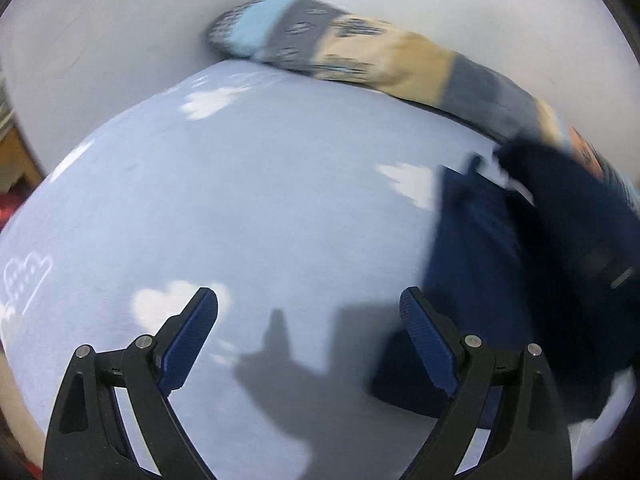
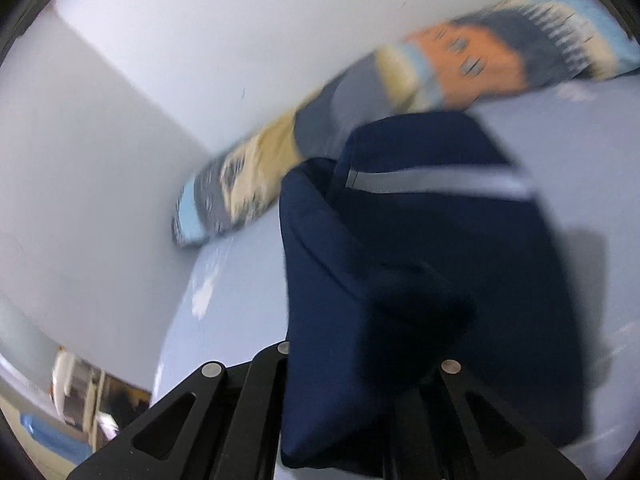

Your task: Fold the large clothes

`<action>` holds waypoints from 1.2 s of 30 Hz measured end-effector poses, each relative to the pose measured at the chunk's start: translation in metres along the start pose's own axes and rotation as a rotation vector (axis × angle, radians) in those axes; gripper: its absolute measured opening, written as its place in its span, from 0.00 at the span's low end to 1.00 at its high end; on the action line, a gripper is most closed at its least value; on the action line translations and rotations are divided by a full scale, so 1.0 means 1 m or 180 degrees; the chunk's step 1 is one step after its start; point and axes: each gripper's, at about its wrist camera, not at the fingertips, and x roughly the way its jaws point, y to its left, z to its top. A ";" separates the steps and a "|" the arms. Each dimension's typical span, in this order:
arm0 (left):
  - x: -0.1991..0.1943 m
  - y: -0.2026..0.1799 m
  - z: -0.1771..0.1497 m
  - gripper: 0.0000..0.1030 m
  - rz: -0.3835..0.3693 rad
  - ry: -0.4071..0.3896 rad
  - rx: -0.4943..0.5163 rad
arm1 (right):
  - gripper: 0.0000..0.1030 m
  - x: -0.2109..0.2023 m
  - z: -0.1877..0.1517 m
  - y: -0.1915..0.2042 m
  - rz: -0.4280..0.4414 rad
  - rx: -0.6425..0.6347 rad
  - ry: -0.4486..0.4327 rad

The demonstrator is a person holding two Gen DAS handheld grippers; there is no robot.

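The left tongs (image 1: pixel 308 336) stand spread wide with nothing between them, hovering over the pale blue, cloud-printed bed sheet (image 1: pixel 248 200), probably free to take another edge. To their right lies the navy garment (image 1: pixel 480 248), rumpled on the bed. Along the far side, against the white wall (image 1: pixel 120 40), runs a long patterned bolster (image 1: pixel 360 52). In the right wrist view the right tongs (image 2: pixel 360 412) are pressed together, pinching a bunched fold of the garment, whose grey stripe (image 2: pixel 432 182) shows farther out. That grip likely serves to drag the cloth flat before a fold.
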 end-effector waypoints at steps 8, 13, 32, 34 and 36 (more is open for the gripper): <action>0.005 0.046 0.013 0.91 -0.0052 0.0061 -0.0244 | 0.06 0.078 -0.057 0.015 -0.0289 -0.0167 0.0326; -0.005 0.047 0.014 0.91 -0.0077 -0.0003 -0.0189 | 0.06 0.072 -0.064 0.042 -0.0530 -0.0541 0.0250; -0.013 0.059 0.018 0.91 -0.0454 0.0069 -0.0297 | 0.35 0.028 -0.112 0.034 0.0421 -0.1035 0.1036; -0.016 0.047 0.016 0.91 -0.0612 0.0069 -0.0160 | 0.34 0.001 -0.092 0.012 0.0403 -0.0813 0.0753; -0.021 0.028 0.013 0.91 -0.0830 0.0024 0.0067 | 0.33 -0.029 -0.071 -0.011 0.0135 -0.0681 0.0352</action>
